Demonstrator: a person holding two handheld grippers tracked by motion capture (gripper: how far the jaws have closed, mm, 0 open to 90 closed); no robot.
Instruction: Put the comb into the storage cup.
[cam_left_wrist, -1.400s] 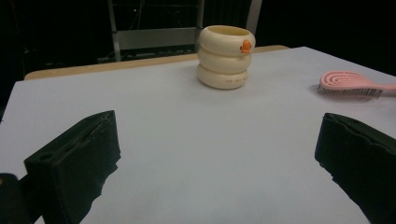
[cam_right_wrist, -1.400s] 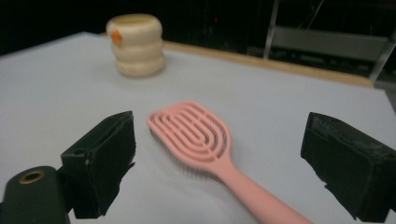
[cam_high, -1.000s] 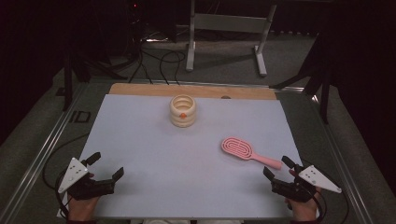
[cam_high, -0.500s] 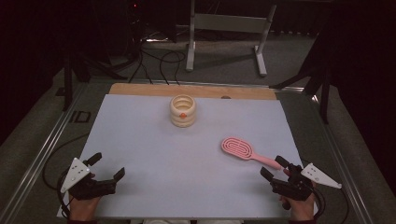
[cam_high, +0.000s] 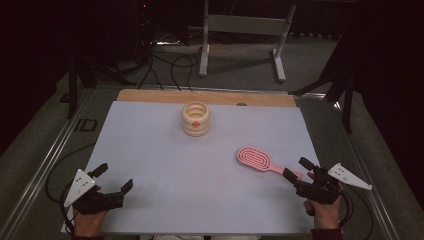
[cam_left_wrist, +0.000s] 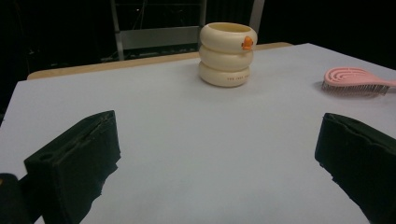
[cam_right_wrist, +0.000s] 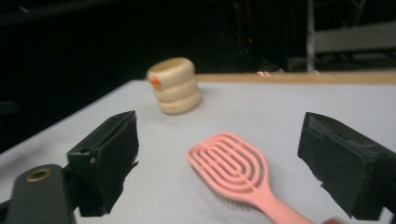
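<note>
Right gripper (cam_high: 299, 168) sits at the near right edge of the white table (cam_high: 150, 150), jaws wide apart, nothing betw. them. Pink hairbrush (cam_high: 260, 160) lies flat, bristles down: oval slotted head, slim handle. Handle end points at the right gripper & reaches in betw. its jaws; head lies beyond, twd table centre. Left gripper (cam_high: 114, 176) at near left, jaws also spread, well apart from the brush. Farther back, a cream ribbed cup (cam_high: 195, 118) w/ orange mark stands upright.
</note>
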